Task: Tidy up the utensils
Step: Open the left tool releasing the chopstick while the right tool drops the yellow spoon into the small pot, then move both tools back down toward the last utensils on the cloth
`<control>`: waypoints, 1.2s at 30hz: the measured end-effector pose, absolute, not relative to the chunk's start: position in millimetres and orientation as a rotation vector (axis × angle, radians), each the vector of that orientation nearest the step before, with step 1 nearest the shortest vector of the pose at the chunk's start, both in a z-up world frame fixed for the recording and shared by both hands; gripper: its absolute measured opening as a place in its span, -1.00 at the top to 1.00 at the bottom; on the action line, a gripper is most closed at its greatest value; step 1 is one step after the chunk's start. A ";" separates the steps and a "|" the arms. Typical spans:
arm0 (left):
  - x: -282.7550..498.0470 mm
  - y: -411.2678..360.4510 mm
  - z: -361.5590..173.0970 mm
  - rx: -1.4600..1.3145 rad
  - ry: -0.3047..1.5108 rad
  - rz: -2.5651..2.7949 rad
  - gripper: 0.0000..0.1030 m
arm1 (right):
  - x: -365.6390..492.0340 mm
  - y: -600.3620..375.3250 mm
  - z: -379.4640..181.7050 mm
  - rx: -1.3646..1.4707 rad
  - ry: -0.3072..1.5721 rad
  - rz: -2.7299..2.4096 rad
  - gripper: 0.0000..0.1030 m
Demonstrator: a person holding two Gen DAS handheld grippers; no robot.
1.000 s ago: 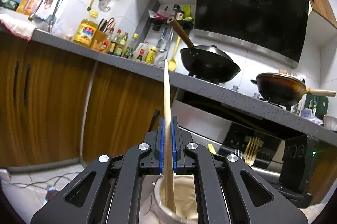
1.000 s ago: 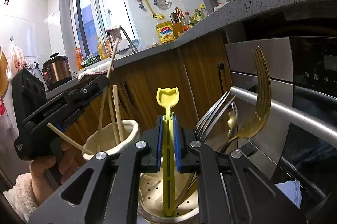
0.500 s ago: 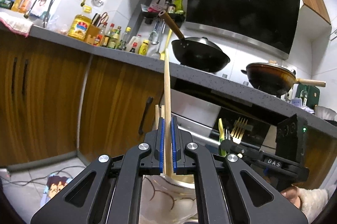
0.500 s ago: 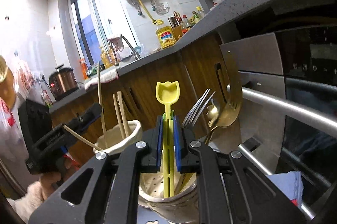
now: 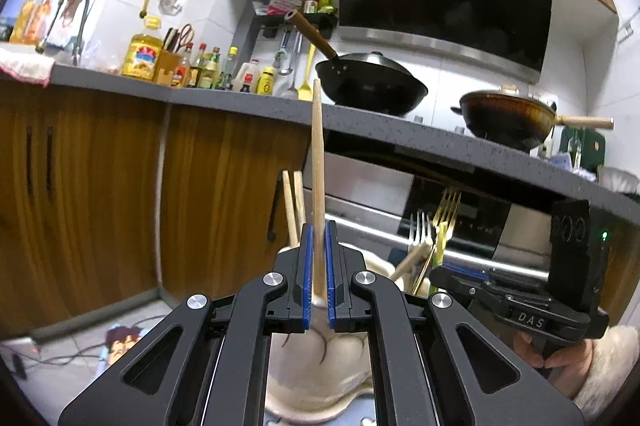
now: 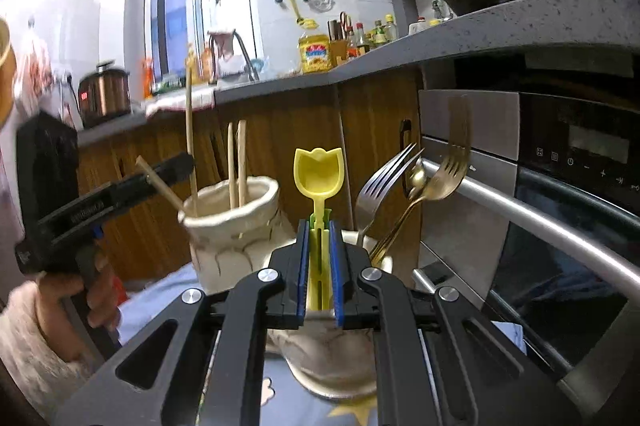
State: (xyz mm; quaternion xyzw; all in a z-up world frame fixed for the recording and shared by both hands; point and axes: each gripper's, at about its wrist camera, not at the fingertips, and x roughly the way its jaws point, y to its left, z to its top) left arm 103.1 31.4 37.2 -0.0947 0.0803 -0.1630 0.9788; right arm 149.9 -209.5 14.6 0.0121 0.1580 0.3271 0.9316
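Note:
My left gripper (image 5: 318, 258) stands around a wooden chopstick (image 5: 317, 161) that rises upright from a cream ceramic holder (image 5: 320, 366); its pads look slightly parted. Two more chopsticks (image 5: 293, 201) stand in that holder. My right gripper (image 6: 319, 258) stands around a yellow plastic spoon (image 6: 317, 173) whose handle goes down into a second cream holder (image 6: 332, 358); small gaps show beside the handle. Silver and gold forks (image 6: 420, 173) lean in that holder. In the right wrist view the left gripper (image 6: 172, 165) is by the chopstick holder (image 6: 232, 222).
Both holders stand on a light blue patterned cloth (image 6: 168, 290). Wooden cabinets (image 5: 100, 193) and a steel oven with a bar handle (image 6: 520, 222) are close behind. A grey countertop (image 5: 240, 101) above carries bottles and two woks (image 5: 372, 85).
Both grippers have pulled back from over the holders, so the pots show in side view. The gaps beside the chopstick and the spoon handle look wider than before.

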 end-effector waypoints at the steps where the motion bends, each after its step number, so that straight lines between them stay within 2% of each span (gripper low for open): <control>1: 101.6 30.6 36.5 -0.179 0.166 -0.317 0.87 | 149.6 -208.3 13.9 0.019 0.330 0.664 0.81; 11: 98.2 23.8 33.9 -0.120 0.177 -0.296 0.87 | 145.9 -212.9 10.6 0.027 0.364 0.623 0.81; 14: 97.8 21.9 35.2 -0.112 0.174 -0.288 0.74 | 144.5 -216.5 8.0 0.031 0.372 0.610 0.76; 17: 95.2 19.8 36.9 -0.095 0.171 -0.272 0.67 | 144.3 -222.2 8.2 0.052 0.378 0.602 0.64; 21: 88.9 18.2 38.0 -0.081 0.168 -0.252 0.44 | 140.2 -230.6 11.3 0.077 0.360 0.590 0.42; 24: 85.3 18.0 38.7 -0.075 0.170 -0.236 0.38 | 134.9 -234.9 12.8 0.089 0.354 0.577 0.34; 26: 83.1 18.1 38.9 -0.074 0.177 -0.223 0.27 | 130.6 -237.6 13.2 0.092 0.346 0.566 0.18; 28: 77.5 18.9 37.7 -0.076 0.175 -0.208 0.03 | 126.5 -240.2 13.3 0.099 0.341 0.552 -0.03; 36: 55.6 18.5 26.9 -0.073 0.193 -0.153 -0.29 | 113.5 -246.9 10.9 0.084 0.342 0.478 -0.37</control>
